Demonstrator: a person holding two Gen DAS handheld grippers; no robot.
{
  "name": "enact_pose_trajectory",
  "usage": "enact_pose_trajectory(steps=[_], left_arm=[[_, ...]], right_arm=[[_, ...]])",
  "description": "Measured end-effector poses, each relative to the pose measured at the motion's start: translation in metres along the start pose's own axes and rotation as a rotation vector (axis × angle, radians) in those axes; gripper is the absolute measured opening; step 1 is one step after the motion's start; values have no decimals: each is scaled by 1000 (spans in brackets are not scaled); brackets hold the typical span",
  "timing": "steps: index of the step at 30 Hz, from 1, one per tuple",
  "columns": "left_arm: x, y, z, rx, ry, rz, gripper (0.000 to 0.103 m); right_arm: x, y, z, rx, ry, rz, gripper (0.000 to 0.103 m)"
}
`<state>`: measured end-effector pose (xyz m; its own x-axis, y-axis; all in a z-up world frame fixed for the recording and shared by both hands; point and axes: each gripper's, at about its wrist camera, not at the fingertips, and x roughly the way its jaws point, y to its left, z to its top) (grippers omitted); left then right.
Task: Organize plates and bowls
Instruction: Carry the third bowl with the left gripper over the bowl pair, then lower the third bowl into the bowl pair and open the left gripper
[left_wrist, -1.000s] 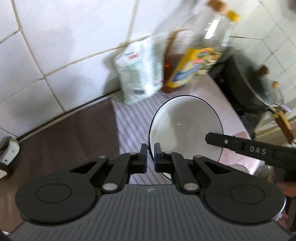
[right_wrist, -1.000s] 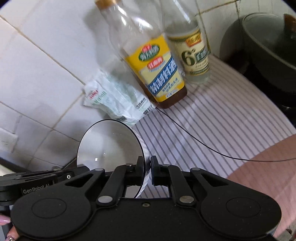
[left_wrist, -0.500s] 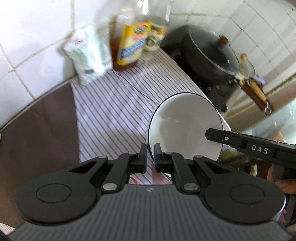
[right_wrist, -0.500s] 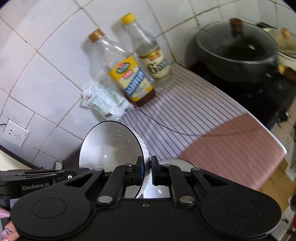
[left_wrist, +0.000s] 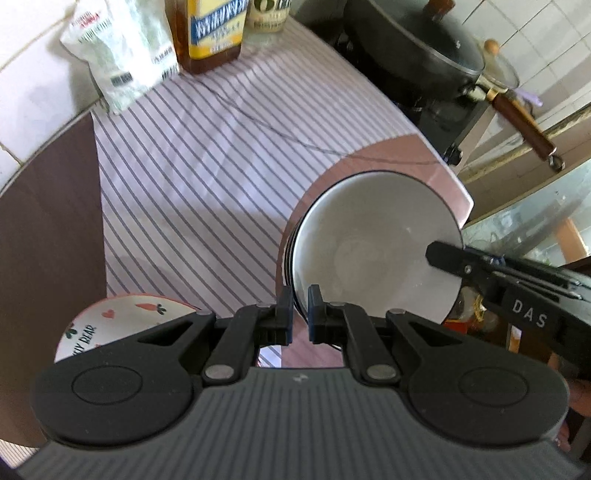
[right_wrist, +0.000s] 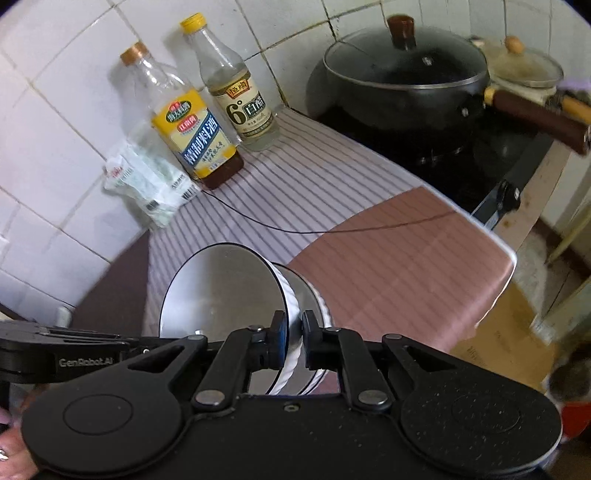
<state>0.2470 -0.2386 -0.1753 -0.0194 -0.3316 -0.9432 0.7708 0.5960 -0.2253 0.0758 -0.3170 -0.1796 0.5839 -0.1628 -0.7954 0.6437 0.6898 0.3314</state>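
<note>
While both grippers stay clamped on the same white bowl (left_wrist: 373, 251), the whole carry has swung away from the tiled wall: a second ago the bowl hung close in front of the bottles (right_wrist: 199, 122) and the packet (right_wrist: 147, 184), and now it sits over the near, pink end of the striped cloth (left_wrist: 207, 177), well apart from them. A second dish, the carrot bowl (left_wrist: 122, 325), has come into the left view at the lower left, so I judge this to be the approach to a stacking or set-down spot.

The left gripper (left_wrist: 299, 314) pinches the near rim, jaws nearly shut on it. The right gripper (right_wrist: 293, 338) does the same on the opposite rim, with what looks like a ribbed outer wall between its pads, though the blur makes that uncertain.

The bowl is round, so it has no long axis; its mouth tilts up towards the left camera and its base faces the right one. It is carried tilted, not level.
</note>
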Motion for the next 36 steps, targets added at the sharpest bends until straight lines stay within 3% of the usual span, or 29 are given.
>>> enact_pose_trajectory(steps=[8,17,21,24,28,30,36], left_arm=[[9,-1,-4,-37,4,-1,7],[13,-10,-8,-81,-9,73,8],[7,-15,-10,-116,-33,100,17],[-5,-22,-15,-144,-74,108,29],[-41,-28,-30,-232,-201,84,36],[-57,-34,-41,-259,-260,66,38],[-74,-43,-68,-323,-321,38,38]], right_arm=[[6,7,0,-124,-13,-68,12],[17,22,3,-325,1,-119,16],[10,17,5,-360,-18,-64,18],[-6,12,10,-395,-60,-6,29],[-38,-8,23,-366,-100,217,49],[-51,-18,27,-355,-121,307,52],[-89,-26,30,-441,-149,427,56]])
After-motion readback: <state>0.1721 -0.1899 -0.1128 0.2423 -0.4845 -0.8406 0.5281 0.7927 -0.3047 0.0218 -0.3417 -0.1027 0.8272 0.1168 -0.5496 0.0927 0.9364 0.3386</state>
